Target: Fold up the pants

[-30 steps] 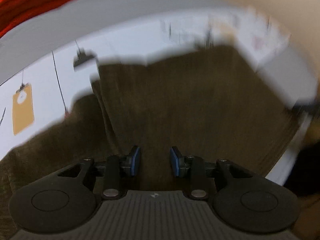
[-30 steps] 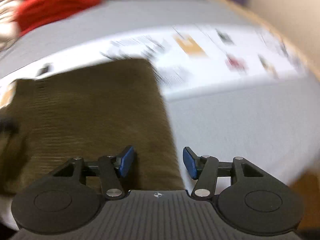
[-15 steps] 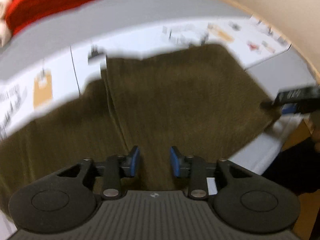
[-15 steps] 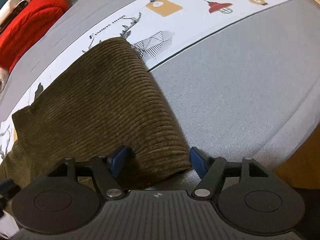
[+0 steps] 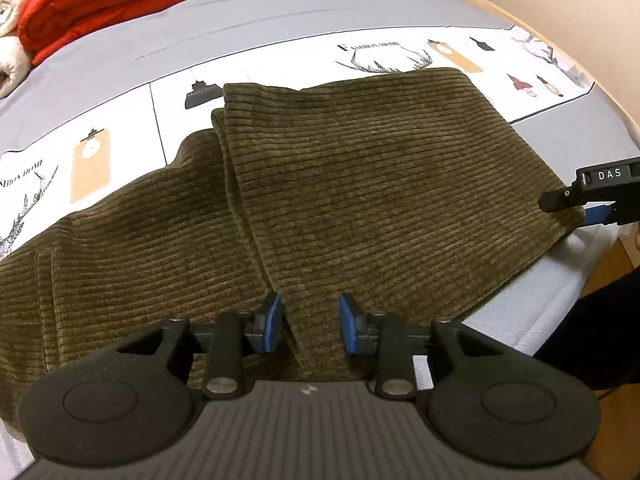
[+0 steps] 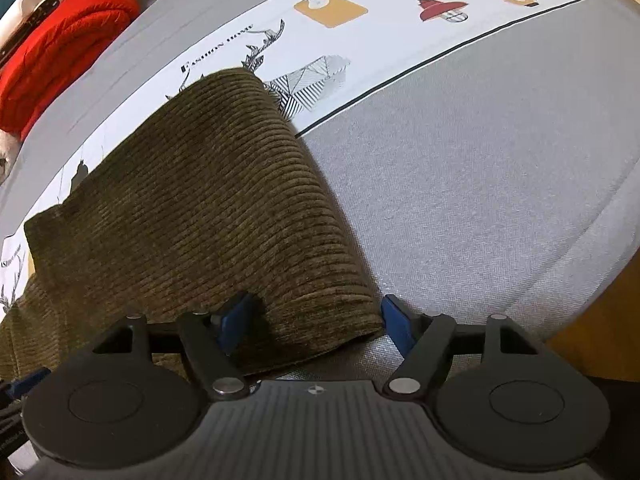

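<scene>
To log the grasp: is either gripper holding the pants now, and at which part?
Nothing is held. Both jaws are opening: the right gripper around the folded corner of the pants, the left gripper above the fabric.

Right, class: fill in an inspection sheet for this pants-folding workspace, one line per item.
Surface: grey bed cover with a white printed band.
Job's things: olive corduroy pants, folded over once.
Clutter: red folded blanket at the far corner.
Grippers: left gripper opening over the near edge of the pants, nothing pinched; right gripper opening around the corner of the pants.
Cables: nothing seen.
Surroundings: wooden bed frame.
</scene>
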A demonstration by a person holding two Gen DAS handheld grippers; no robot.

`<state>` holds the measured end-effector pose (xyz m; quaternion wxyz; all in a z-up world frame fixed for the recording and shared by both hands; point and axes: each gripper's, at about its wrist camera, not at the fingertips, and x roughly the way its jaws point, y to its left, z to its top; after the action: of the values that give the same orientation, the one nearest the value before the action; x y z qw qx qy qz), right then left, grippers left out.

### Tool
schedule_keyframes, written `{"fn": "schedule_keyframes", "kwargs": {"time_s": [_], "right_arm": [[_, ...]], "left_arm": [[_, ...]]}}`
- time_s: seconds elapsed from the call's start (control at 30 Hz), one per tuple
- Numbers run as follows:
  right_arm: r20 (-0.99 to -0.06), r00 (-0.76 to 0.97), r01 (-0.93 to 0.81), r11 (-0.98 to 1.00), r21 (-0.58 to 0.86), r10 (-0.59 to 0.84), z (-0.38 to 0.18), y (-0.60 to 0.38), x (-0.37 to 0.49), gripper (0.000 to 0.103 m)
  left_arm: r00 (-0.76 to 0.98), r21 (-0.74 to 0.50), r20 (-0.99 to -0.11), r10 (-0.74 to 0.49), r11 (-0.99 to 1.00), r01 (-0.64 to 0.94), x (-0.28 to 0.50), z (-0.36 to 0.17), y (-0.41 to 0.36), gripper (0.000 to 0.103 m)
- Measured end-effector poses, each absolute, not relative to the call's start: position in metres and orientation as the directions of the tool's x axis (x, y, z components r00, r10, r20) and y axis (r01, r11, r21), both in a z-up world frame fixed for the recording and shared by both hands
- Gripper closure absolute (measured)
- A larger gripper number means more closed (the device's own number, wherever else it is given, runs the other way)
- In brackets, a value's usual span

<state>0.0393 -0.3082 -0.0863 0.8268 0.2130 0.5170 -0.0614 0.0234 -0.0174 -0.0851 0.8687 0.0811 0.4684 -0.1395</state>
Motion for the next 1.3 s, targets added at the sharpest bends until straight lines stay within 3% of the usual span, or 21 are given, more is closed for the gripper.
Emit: {"fn": "schedule_keyframes", "kwargs": {"time_s": [0.23, 0.4, 0.5, 0.67, 0.83, 0.93, 1.07, 1.2, 1.3], "right_arm": [[-0.887, 0.446, 0.317, 0.906, 0.280, 0.118, -0.091, -0.303, 0.045, 0.024], [-0.885, 0.454, 0.300, 0.919, 0.256, 0.098, -0.090, -0.298, 0.046, 0.027], [-0.881, 0.464, 0.290, 0.923, 0.252, 0.095, -0.089, -0.297, 0.045, 0.036], [-0.859, 0.502, 0.239, 0.937, 0.253, 0.104, -0.079, -0.292, 0.040, 0.064], [-0.823, 0.560, 0.172, 0.958, 0.228, 0.095, -0.061, -0.280, 0.032, 0.073], [-0.762, 0.641, 0.066, 0.983, 0.168, 0.087, -0.037, -0.261, 0.022, 0.075], [-0.638, 0.759, -0.141, 0.989, 0.036, 0.131, -0.008, -0.223, -0.002, 0.076], [-0.537, 0.814, -0.318, 0.944, -0.093, 0.221, 0.001, -0.182, -0.032, 0.076], [-0.491, 0.822, -0.431, 0.878, -0.207, 0.287, -0.002, -0.151, -0.052, 0.077]], "left_arm": [[0.540, 0.008, -0.823, -0.176, 0.947, 0.321, 0.026, -0.082, -0.019, 0.063], [0.551, -0.001, -0.815, -0.181, 0.951, 0.310, 0.029, -0.079, -0.017, 0.063], [0.559, -0.006, -0.809, -0.182, 0.954, 0.301, 0.032, -0.078, -0.015, 0.062], [0.569, -0.021, -0.800, -0.192, 0.956, 0.293, 0.034, -0.075, -0.013, 0.062], [0.578, -0.071, -0.783, -0.230, 0.956, 0.283, 0.036, -0.070, -0.010, 0.062], [0.589, -0.183, -0.742, -0.321, 0.942, 0.283, 0.037, -0.061, -0.005, 0.052], [0.591, -0.388, -0.629, -0.505, 0.863, 0.324, 0.036, -0.044, 0.002, 0.020], [0.568, -0.499, -0.526, -0.634, 0.770, 0.398, 0.033, -0.033, -0.001, 0.018], [0.599, -0.525, -0.496, -0.629, 0.766, 0.370, 0.035, -0.029, 0.003, 0.017]]}}
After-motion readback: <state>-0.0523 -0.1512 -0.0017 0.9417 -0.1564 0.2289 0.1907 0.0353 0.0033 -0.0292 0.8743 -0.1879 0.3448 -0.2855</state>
